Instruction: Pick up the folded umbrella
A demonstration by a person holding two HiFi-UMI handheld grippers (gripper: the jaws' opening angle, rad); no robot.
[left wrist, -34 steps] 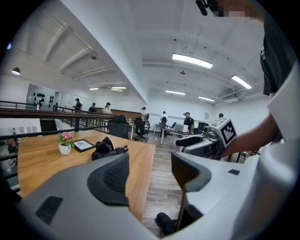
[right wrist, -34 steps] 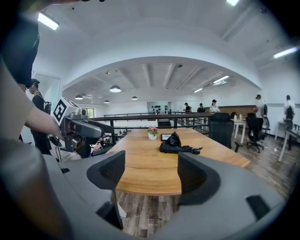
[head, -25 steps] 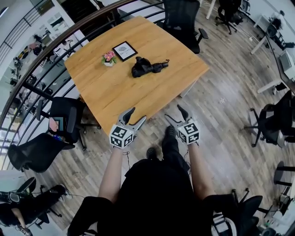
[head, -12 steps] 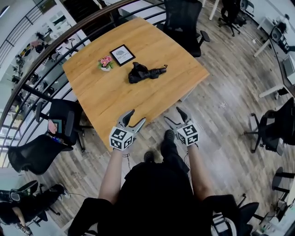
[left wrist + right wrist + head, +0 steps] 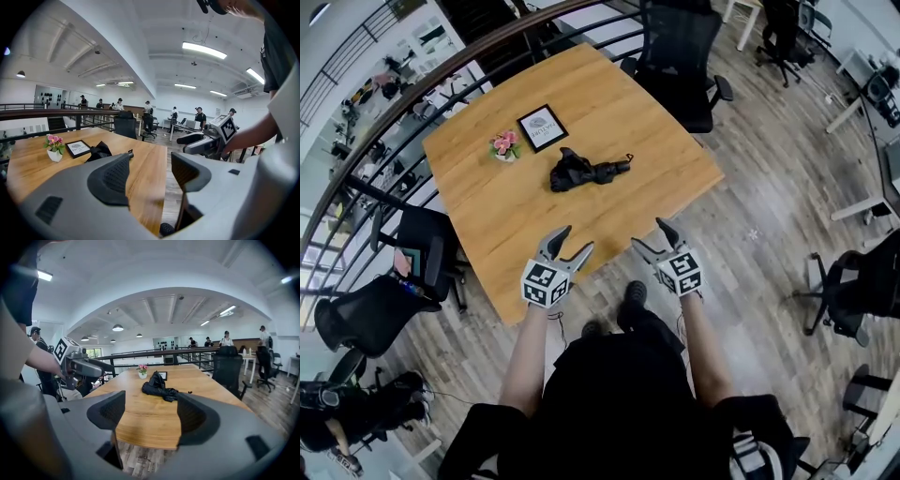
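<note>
**A:** Which step is in hand?

**B:** The approach, it is judged. The folded umbrella (image 5: 586, 172) is seen mid-worktop (image 5: 619, 94), well apart from the left hand-held gripper (image 5: 575, 239) and the right hand-held gripper (image 5: 649, 232). Both are held wide open at the near edge, and nothing is gripped.

**A:** What is called for next?

**B:** A forward reach until the umbrella is straddled, then closure.

**A:** What differs between views?

**B:** In the right gripper view the umbrella is framed between the jaws; in the left gripper view it is partly hidden behind one jaw.
</note>
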